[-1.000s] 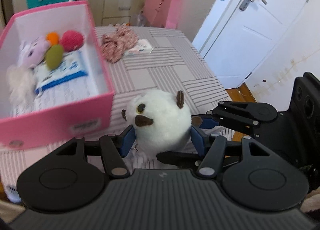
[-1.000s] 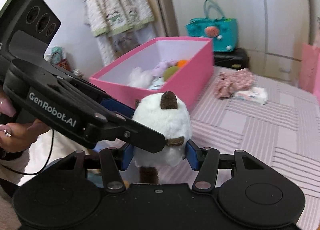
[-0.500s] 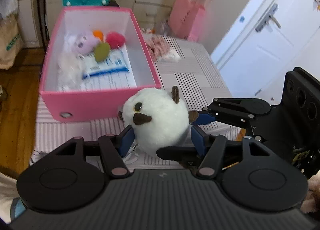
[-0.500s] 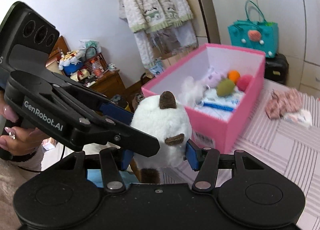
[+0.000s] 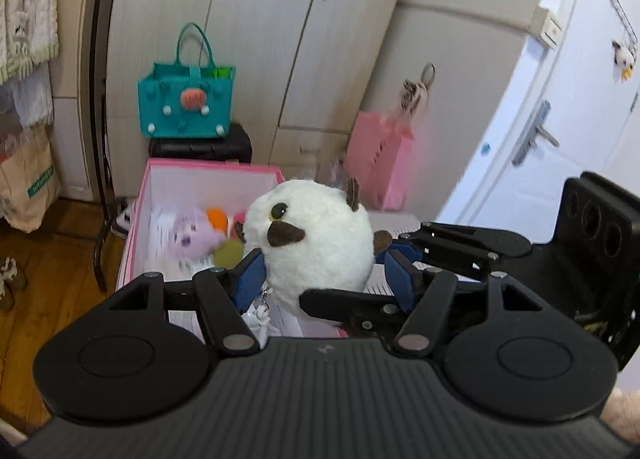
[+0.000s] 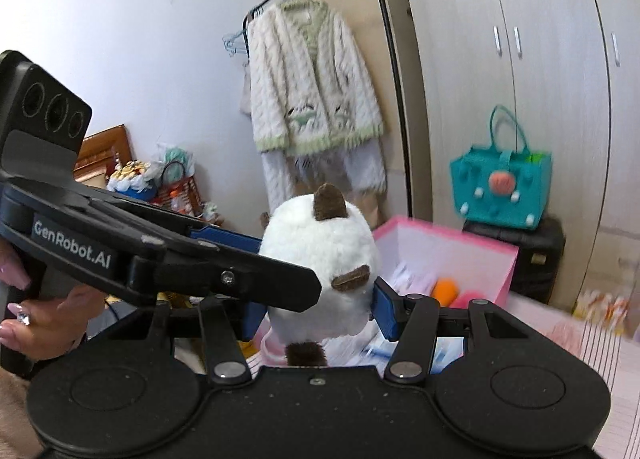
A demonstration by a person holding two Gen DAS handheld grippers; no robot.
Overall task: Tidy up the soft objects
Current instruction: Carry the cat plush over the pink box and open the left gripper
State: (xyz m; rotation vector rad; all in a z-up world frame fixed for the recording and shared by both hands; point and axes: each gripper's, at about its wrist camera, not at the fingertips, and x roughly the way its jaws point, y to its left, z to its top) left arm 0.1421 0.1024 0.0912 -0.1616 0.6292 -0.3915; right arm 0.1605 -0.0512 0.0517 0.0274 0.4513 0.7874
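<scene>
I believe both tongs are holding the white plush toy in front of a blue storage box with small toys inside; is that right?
Only the colour is wrong: the storage box is pink, as the left wrist view shows. Both the left tongs and right tongs do hold the white plush toy in front of it, small toys inside.

A round white plush toy with brown ears and snout [image 5: 316, 239] fills the frame's centre between the left gripper [image 5: 324, 277]'s blue pads, whose jaws are opening. The right gripper [image 5: 400, 271] reaches in from the right onto it. Behind, left of centre, an open pink box [image 5: 208, 173] holds a lilac plush [image 5: 192, 237]
</scene>
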